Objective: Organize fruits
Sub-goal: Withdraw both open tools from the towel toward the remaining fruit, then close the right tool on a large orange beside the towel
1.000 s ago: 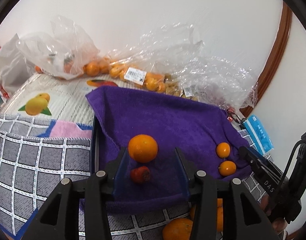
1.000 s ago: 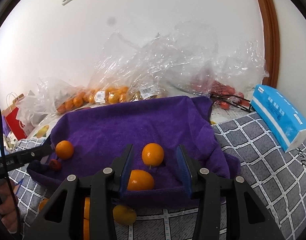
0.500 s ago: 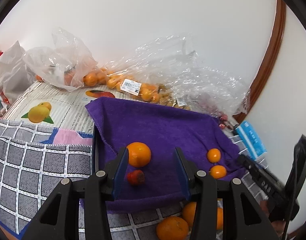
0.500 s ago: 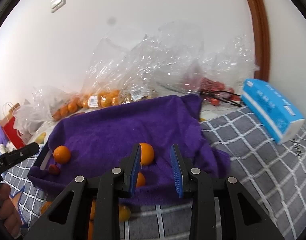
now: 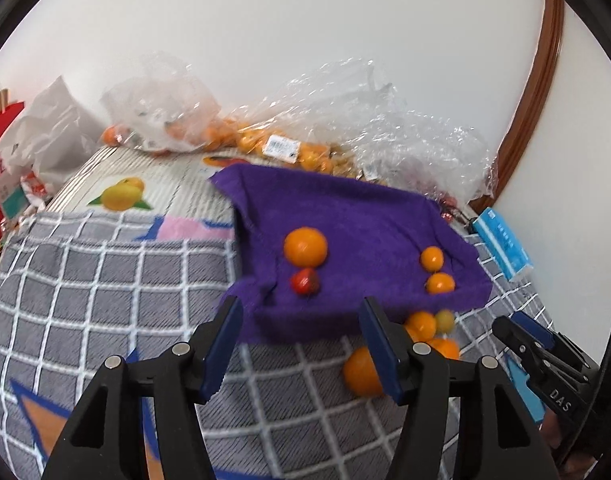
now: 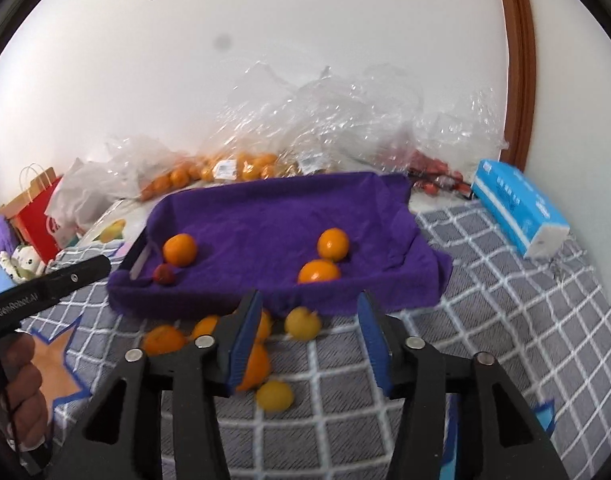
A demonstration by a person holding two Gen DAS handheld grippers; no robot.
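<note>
A tray lined with a purple towel [image 5: 357,216] [image 6: 265,216] holds a large orange [image 5: 305,246] [image 6: 179,249], a small red fruit [image 5: 304,281] [image 6: 164,274] and two small oranges [image 5: 432,258] [image 6: 332,243]. Several loose oranges [image 5: 361,372] [image 6: 165,339] and yellow fruits [image 6: 302,323] lie on the grey checked cloth in front of the tray. My left gripper [image 5: 301,344] is open and empty, held before the tray's near edge. My right gripper [image 6: 309,336] is open and empty above the loose fruit.
Clear plastic bags of oranges [image 5: 265,140] [image 6: 225,168] lie behind the tray by the wall. A blue tissue pack [image 5: 503,244] [image 6: 517,208] sits to the right. A red paper bag [image 5: 1,168] [image 6: 37,216] stands at the left. The grey checked cloth [image 5: 85,300] covers the front.
Both grippers have drawn back from the tray toward the front. The right gripper narrowed, then opened wide again. Loose fruit in front of the tray has come into view.
</note>
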